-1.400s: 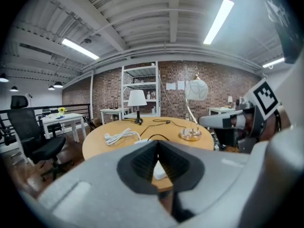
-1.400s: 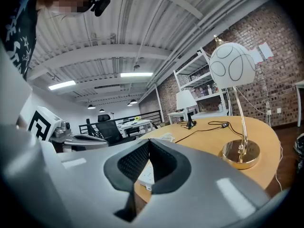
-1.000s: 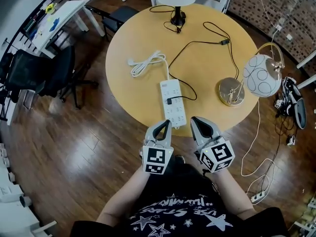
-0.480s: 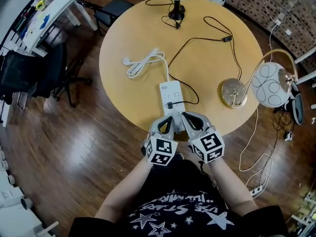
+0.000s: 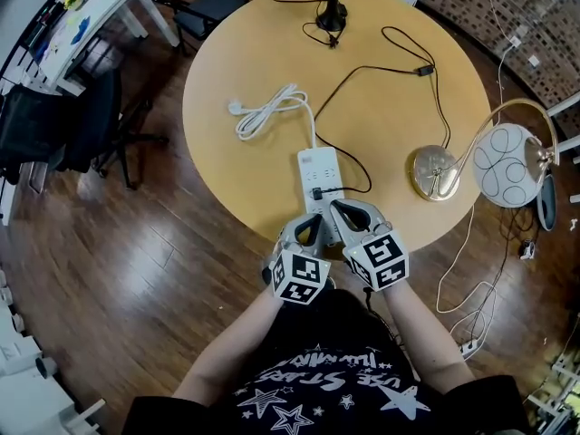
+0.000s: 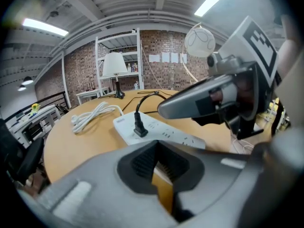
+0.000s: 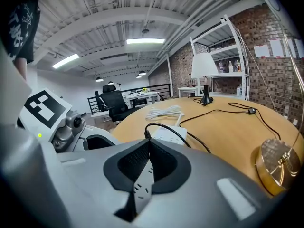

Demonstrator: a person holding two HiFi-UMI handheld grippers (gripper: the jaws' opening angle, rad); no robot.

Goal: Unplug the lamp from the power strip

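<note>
Near the table's (image 5: 227, 89) front edge, the black plug (image 5: 314, 191) is sitting upright in the white power strip (image 5: 313, 163), its cord trailing toward the lamp (image 5: 333, 9). It is looking small, hard and smooth, probably seated tight in a light strip, so pinch its sides low and brace the strip. You are holding the left tool (image 5: 311, 220) and right tool (image 5: 339, 208) side by side at the strip's near end, angled downward, both closed and empty.

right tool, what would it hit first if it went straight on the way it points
The right tool would most likely meet the white power strip first, close by the black plug.
</note>
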